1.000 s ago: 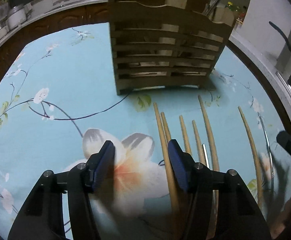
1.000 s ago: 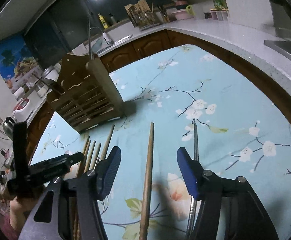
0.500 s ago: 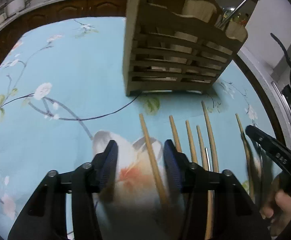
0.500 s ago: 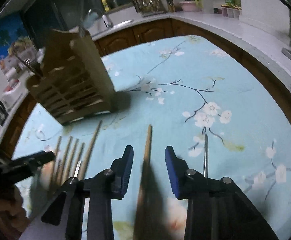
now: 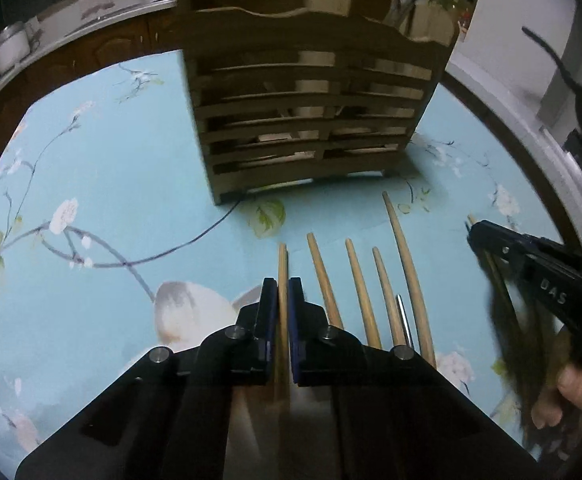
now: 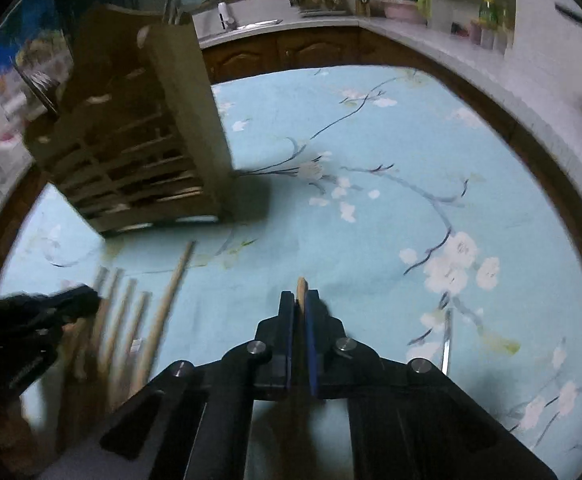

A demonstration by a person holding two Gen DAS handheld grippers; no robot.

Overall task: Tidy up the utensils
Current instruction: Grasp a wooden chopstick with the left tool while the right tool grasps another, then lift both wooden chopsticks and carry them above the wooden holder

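Plainly, left gripper (image 5: 283,294) clamps a chopstick (image 5: 282,264), right gripper (image 6: 299,304) another, metal utensil (image 6: 446,340) right view only.

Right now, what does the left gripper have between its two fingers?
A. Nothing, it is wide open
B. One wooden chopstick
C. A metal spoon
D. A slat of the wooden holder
B: the left gripper is shut on one wooden chopstick, whose tip sticks out past the blue pads, toward the wooden holder.
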